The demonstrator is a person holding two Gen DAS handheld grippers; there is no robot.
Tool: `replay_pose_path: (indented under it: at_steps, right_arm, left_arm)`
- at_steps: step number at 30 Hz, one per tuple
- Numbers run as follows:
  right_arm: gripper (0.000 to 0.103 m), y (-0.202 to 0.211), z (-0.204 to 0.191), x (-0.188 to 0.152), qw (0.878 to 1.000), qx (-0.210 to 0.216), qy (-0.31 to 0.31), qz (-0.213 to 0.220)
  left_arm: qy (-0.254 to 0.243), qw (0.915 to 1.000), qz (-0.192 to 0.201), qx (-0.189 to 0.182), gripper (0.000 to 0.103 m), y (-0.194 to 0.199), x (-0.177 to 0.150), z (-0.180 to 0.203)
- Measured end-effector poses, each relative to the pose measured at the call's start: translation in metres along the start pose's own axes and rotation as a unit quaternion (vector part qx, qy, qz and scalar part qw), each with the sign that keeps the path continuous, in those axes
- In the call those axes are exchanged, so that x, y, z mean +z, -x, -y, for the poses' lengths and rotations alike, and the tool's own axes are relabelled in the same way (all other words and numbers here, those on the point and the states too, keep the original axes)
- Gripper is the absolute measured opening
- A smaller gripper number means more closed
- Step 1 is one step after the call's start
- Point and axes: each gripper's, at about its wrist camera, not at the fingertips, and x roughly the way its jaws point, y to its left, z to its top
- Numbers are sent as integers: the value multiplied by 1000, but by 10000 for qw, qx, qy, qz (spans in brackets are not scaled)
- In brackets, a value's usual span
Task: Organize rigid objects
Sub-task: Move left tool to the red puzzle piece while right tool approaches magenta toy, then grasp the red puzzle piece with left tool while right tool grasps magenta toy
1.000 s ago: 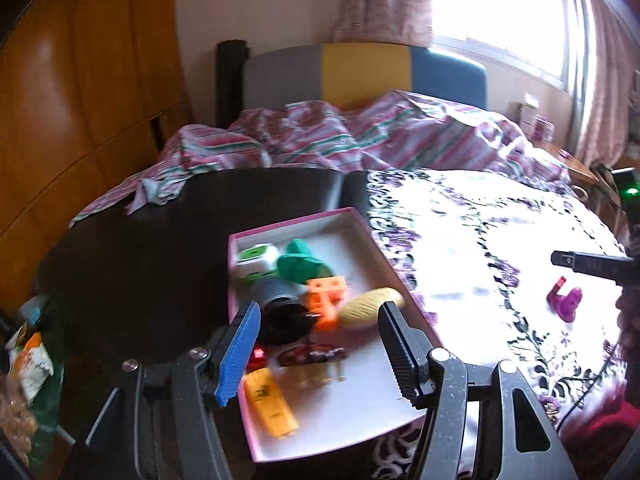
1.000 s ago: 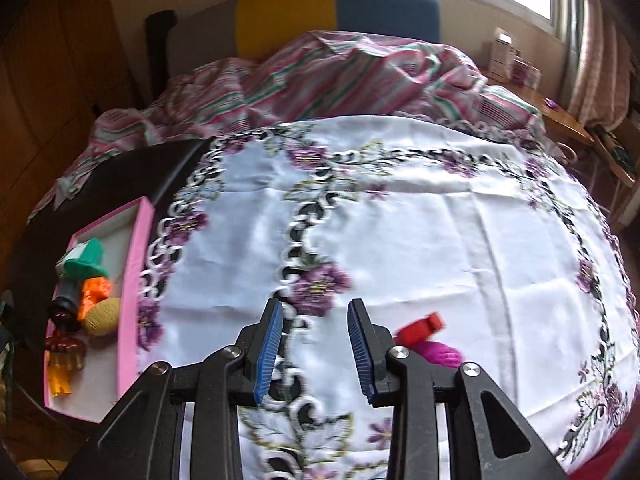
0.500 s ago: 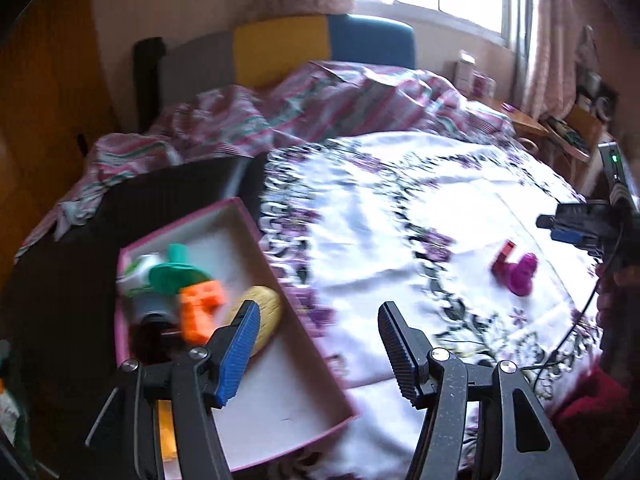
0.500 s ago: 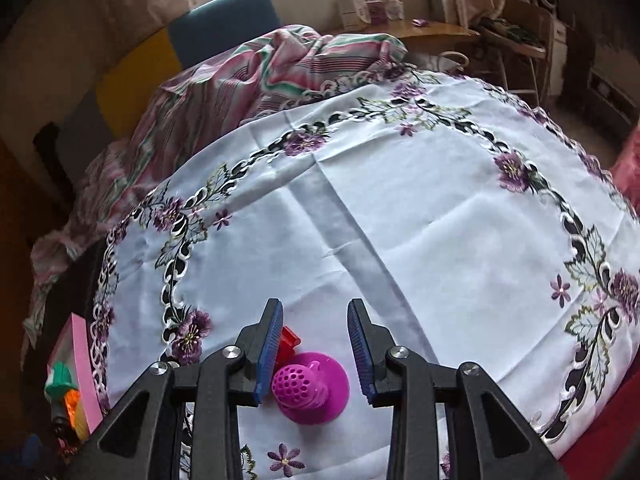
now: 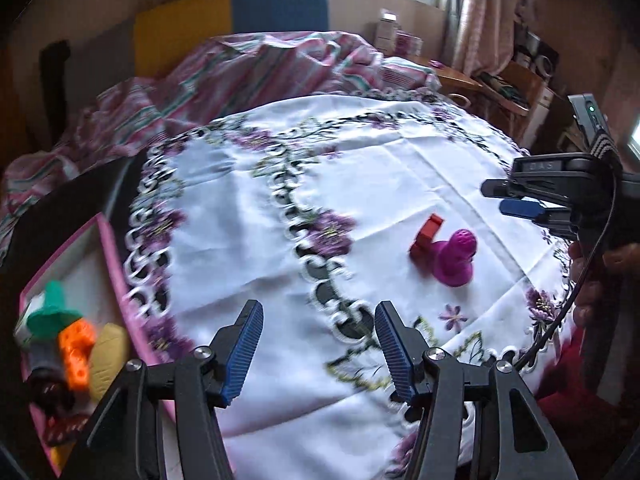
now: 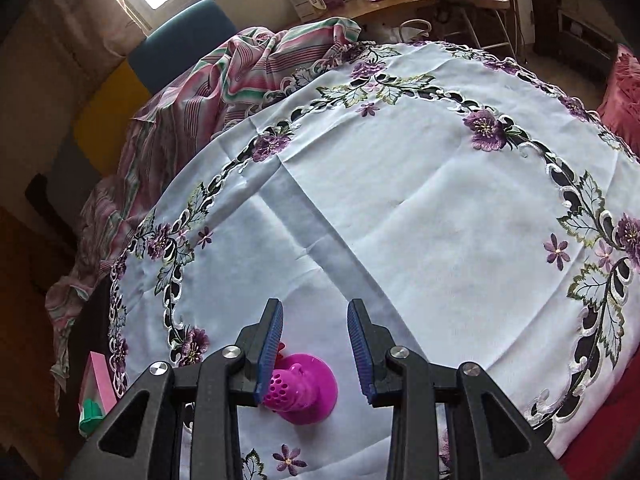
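Note:
A magenta plastic piece with a perforated knob lies on the embroidered white tablecloth, touching a small red block. My right gripper is open and hovers just above and behind the magenta piece; it also shows at the right edge of the left wrist view. My left gripper is open and empty over the cloth's near edge. A pink-rimmed box at left holds a green toy, an orange block and a yellow piece.
A striped blanket is bunched at the table's far side in front of a yellow and blue chair back. A wooden desk with boxes stands beyond. A red cloth lies at right.
Both grippers swung right. The box slid toward the left edge of the left view. The right gripper came closer over the magenta piece, which now sits lower between its fingers.

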Motion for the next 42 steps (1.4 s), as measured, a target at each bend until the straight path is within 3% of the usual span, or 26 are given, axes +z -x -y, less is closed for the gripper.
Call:
replay_pose_path:
  at_steps: [10, 19, 24, 25, 31, 36, 42]
  right_arm:
    - [33, -5, 8, 4, 9996, 124, -221, -124]
    - [33, -9, 11, 6, 9993, 134, -302, -195]
    - [33, -11, 12, 6, 9993, 122, -285, -221]
    - [33, -12, 11, 6, 9993, 127, -264, -243]
    - [33, -18, 1, 4, 9992, 195, 31, -360]
    - [33, -26, -14, -3, 9961, 450, 378, -657]
    - [33, -29, -28, -14, 9923, 449, 764, -865]
  left_arm:
    - [-640, 9947, -287, -752, 46, -61, 35, 41]
    - [-1115, 9875, -430, -1030, 44, -101, 54, 67]
    - [-839, 9850, -693, -1341, 15, -126, 59, 68]
    - [-766, 9853, -661, -1374, 15, -125, 59, 66]
    - [-256, 9909, -598, -1175, 15, -109, 44, 37]
    - [200, 9953, -578, -748, 15, -89, 23, 5]
    - [379, 9971, -483, -457, 15, -59, -6, -11]
